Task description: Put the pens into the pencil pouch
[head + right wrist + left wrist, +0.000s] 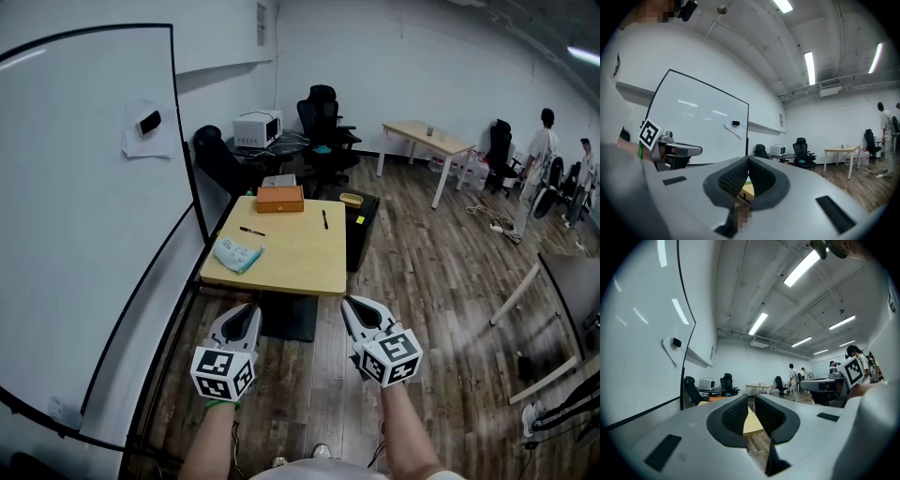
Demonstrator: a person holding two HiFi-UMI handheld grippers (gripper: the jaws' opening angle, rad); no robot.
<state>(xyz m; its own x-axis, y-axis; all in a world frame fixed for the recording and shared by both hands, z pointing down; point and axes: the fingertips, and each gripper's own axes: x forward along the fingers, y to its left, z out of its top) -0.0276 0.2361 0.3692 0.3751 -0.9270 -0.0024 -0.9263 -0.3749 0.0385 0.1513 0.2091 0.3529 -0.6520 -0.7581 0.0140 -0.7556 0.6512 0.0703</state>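
Note:
A wooden table [291, 267] stands ahead of me. On its near left lies the pale blue pencil pouch [237, 253]. One black pen [251, 231] lies just beyond the pouch, and a second pen [324, 219] lies farther right. Both grippers hang low over the floor, short of the table's near edge. My left gripper [246, 311] [749, 397] has a narrow gap between its jaws and holds nothing. My right gripper [361, 305] [748, 159] has its tips touching and is empty.
An orange box [280, 199] sits at the table's far edge. A black cabinet [361, 225] stands at the table's right, with a yellow item [352, 199] on it. A whiteboard [84, 216] runs along the left, office chairs [323, 122] stand behind, and people [542, 159] stand far right.

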